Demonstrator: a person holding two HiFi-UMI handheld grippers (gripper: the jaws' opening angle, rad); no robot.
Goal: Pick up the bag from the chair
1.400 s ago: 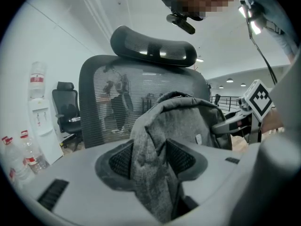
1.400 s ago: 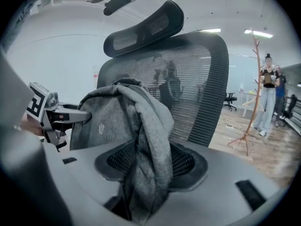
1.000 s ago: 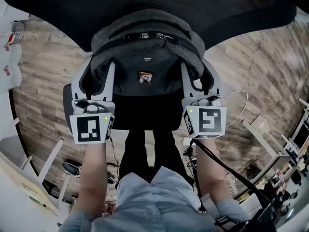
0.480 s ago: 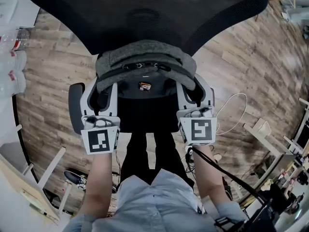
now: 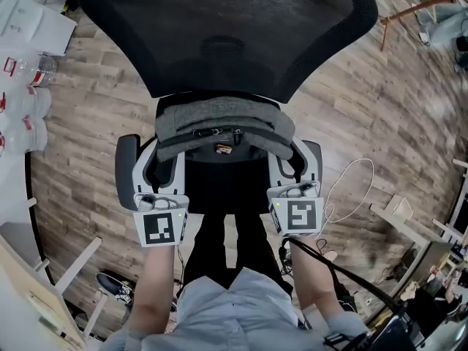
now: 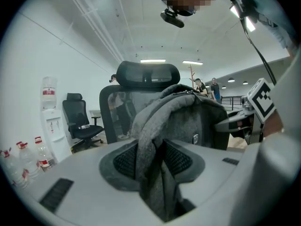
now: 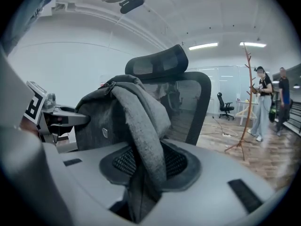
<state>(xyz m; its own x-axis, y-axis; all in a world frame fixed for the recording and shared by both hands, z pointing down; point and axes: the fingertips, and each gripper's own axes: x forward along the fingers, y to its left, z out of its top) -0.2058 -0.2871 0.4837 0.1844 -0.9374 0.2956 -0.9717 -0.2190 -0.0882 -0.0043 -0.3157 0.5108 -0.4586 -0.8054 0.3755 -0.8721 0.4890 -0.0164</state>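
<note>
Both of my hands have come back toward my body since the earlier picture, and the bag (image 5: 219, 115) has come with them. It now sits lower in the head view and farther from the mesh backrest of the chair (image 5: 227, 28), which shows much more of itself than before.

The jaws of my left gripper (image 6: 153, 161) have just been closing. They are clenched on the left shoulder strap (image 6: 148, 135), and the grey padded cloth is squeezed between the two dark pads. The jaws of my right gripper (image 7: 146, 161) have been closing as well, and they grasp the right shoulder strap (image 7: 141, 126) in the same way.

I hold one strap on each side so that the weight is shared and the bag stays level and does not swing. The straps run up and over from my jaws to the top of the bag, so I judge that the bag hangs from them.

The bag is between my two grippers, in front of the backrest and between the armrests (image 5: 126, 170), with its zipper side up. I cannot see its bottom, so I cannot tell whether it is fully clear of the seat. I judge that the lift is under way but not finished.

The next move calls for a steady pull, upward and toward me, with both hands at equal height. If one strap slips through the pads, the bag can tilt to that side.
</note>
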